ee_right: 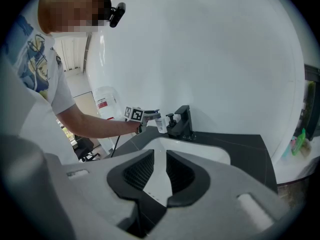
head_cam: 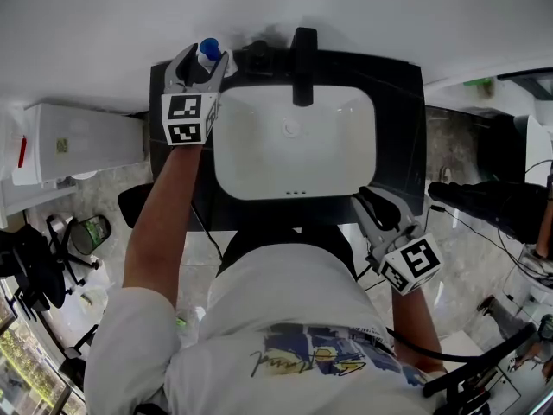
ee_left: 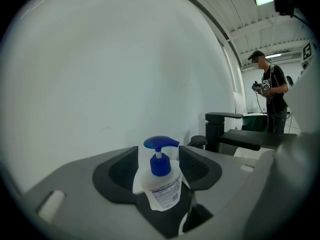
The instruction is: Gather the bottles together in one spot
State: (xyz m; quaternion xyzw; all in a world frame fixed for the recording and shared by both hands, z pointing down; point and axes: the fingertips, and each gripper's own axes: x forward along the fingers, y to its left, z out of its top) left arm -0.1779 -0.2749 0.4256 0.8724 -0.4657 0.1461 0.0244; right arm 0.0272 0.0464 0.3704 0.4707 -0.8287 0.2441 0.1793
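Observation:
A clear bottle with a blue pump (ee_left: pixel 161 178) stands upright on the black counter's back left corner, against the white wall. My left gripper (ee_left: pixel 159 151) is open around it, with one pad on each side of the bottle (head_cam: pixel 208 51). A black pump bottle (head_cam: pixel 256 56) stands just to its right, next to the black faucet (head_cam: pixel 303 63). The right gripper view shows both bottles (ee_right: pixel 160 123) far off at the back. My right gripper (ee_right: pixel 159 154) hovers over the counter's front right corner (head_cam: pixel 373 204), jaws a narrow gap apart with nothing between them.
A white basin (head_cam: pixel 294 158) is sunk in the black counter (head_cam: pixel 402 128). A white tank (head_cam: pixel 78 141) stands to the left of the counter. A green item (ee_right: pixel 299 143) sits on a ledge at the far right. A person (ee_left: pixel 270 96) stands in the distance.

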